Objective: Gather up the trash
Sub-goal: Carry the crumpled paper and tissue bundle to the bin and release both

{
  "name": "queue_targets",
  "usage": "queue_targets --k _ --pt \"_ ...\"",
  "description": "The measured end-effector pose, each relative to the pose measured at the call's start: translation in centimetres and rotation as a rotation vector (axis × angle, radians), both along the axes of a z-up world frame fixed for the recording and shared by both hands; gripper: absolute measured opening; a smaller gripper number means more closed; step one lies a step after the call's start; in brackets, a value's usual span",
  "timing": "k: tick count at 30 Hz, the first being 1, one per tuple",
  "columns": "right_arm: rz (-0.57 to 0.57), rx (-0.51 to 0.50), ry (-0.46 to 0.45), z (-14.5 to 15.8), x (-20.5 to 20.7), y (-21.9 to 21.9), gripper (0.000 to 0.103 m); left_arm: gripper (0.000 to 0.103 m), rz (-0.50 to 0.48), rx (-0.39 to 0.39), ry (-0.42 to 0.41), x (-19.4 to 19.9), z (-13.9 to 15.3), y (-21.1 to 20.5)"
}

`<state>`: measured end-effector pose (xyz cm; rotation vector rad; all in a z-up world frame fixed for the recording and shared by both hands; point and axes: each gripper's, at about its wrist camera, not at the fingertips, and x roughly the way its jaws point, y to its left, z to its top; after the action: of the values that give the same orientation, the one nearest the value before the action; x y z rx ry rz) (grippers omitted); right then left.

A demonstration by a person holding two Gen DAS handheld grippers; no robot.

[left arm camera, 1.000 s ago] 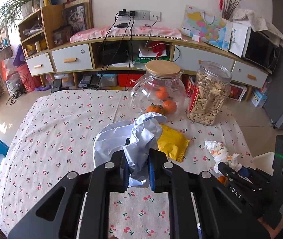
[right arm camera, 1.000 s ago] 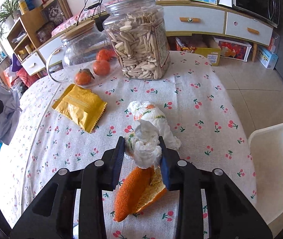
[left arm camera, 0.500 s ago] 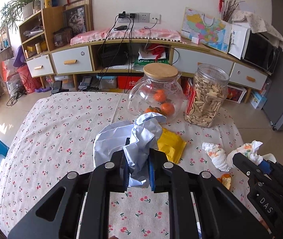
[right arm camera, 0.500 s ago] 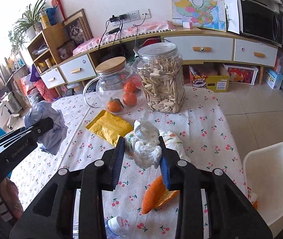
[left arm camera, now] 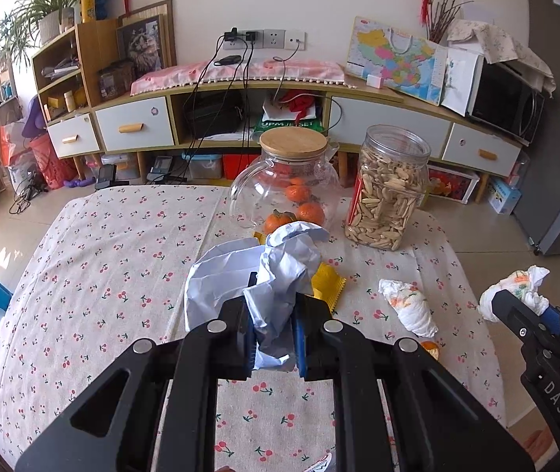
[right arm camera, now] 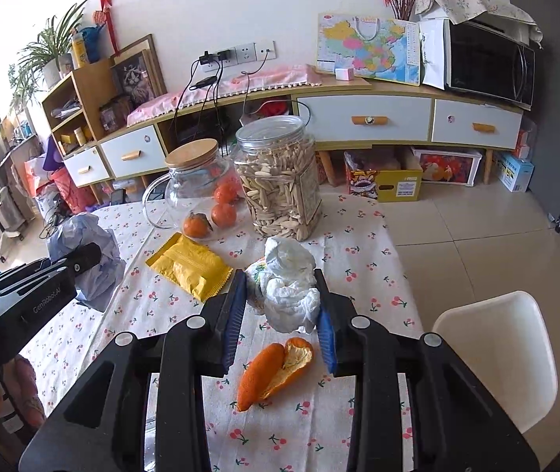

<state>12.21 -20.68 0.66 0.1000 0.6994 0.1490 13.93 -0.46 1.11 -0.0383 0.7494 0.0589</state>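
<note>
Left tool point(left arm camera: 274, 328): clamped on crumpled blue paper point(left arm camera: 280, 271)
Right tool point(right arm camera: 281, 314): clamped on white tissue wad point(right arm camera: 291, 291)
Surface point(right arm camera: 362, 251): orange peel point(right arm camera: 276, 369), yellow packet point(right arm camera: 189, 265)

Seed jar point(left arm camera: 388, 190), glass pitcher point(left arm camera: 285, 185), microwave point(right arm camera: 488, 61)

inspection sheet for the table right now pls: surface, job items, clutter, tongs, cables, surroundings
Surface: table with cherry-print cloth, mostly bare on its left part.
Job's things: crumpled blue paper in the left tongs; white tissue wad in the right tongs; second tissue wad, orange peel and yellow wrapper on the cloth.
Clutter: glass jug holding oranges, wooden lid on; seed jar.
Tongs: both shut on their trash, lifted off the cloth.
Cables: black leads hang from the wall sockets, off the table.
Surroundings: white chair beside the table; sideboard with microwave behind.
</note>
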Motion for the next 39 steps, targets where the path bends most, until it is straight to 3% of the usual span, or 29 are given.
queue_targets --k 16,25,27,28,30,37,39 --pt "-0.269 -0.069 -0.003 0.4 -2.3 -9.7 0.031 0.015 -0.129 0.016 -0.053 -2.8 0.5 -6.7" --pt "-0.421 -0.056 0.03 0.2 -4.0 -16.0 0.033 0.015 -0.268 -0.008 -0.022 -4.7 -0.6 -14.2" --pt "-0.466 -0.06 0.037 0.2 -4.6 -17.5 0.043 0.015 -0.291 -0.042 -0.002 -4.6 -0.8 -15.9" --pt "-0.49 -0.057 0.034 0.3 -5.0 -18.2 0.053 0.015 -0.305 -0.062 0.01 -4.4 -0.8 -16.8" --pt "-0.536 -0.042 0.029 0.5 -5.8 -20.0 0.056 0.015 -0.332 -0.079 0.02 -4.3 -0.7 -18.6" --pt "-0.692 0.013 0.004 1.2 -8.6 -25.1 0.086 0.015 -0.415 -0.1 0.048 -4.3 -0.8 -24.3" --pt "-0.727 0.027 -0.003 1.4 -9.3 -26.0 0.089 0.015 -0.435 -0.103 0.06 -4.3 -1.0 -25.7"
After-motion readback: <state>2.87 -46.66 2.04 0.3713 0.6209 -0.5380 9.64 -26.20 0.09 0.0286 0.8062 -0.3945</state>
